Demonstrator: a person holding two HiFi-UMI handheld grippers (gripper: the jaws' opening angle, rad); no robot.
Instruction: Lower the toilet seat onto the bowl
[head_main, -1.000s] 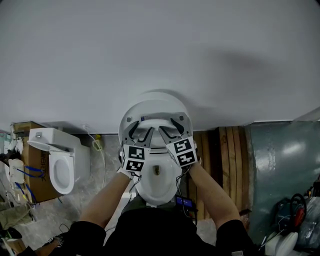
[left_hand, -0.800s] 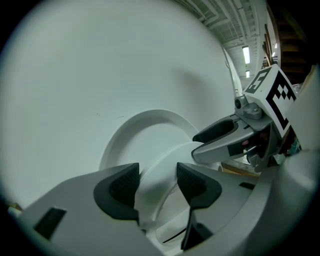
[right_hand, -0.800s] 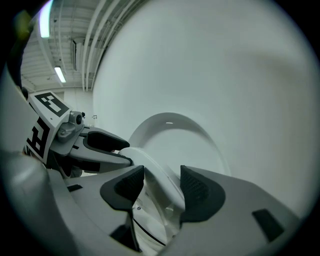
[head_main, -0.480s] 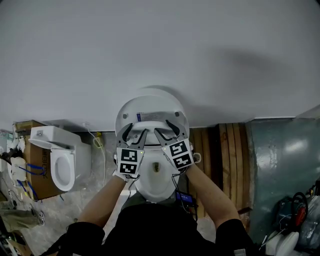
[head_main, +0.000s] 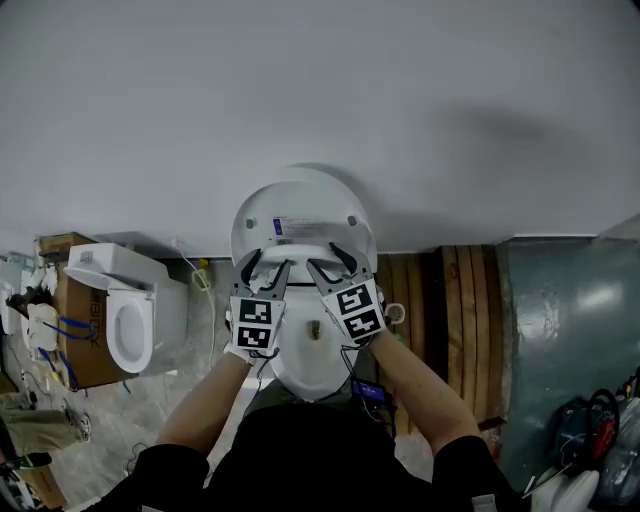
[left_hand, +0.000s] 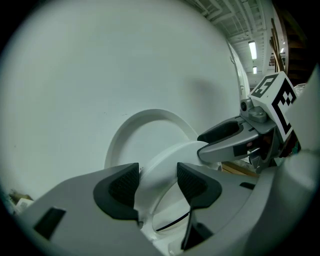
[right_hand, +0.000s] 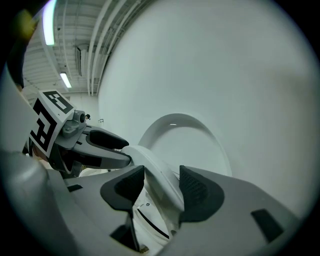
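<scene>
The white toilet bowl (head_main: 308, 368) stands against the wall, with its lid (head_main: 300, 205) upright behind it. The toilet seat (left_hand: 167, 162) is raised and tilted forward off the lid. My left gripper (head_main: 265, 268) has its jaws on either side of the seat's left rim. My right gripper (head_main: 333, 260) holds the right rim (right_hand: 152, 170) the same way. In the left gripper view the seat rim fills the gap of the left gripper (left_hand: 155, 185), and the right gripper (left_hand: 227, 137) shows beyond. In the right gripper view the right gripper (right_hand: 162, 187) straddles the rim, with the left gripper (right_hand: 107, 145) opposite.
A second white toilet (head_main: 125, 315) sits at the left beside a cardboard box (head_main: 75, 345). Wooden planks (head_main: 440, 300) and a grey-green panel (head_main: 565, 330) lie to the right. The white wall (head_main: 320, 100) fills the upper view. Cables and tools lie at bottom right.
Both grippers keep their hold on the seat rim and sit a little higher and further left in the head view. More of the upright lid shows above them.
</scene>
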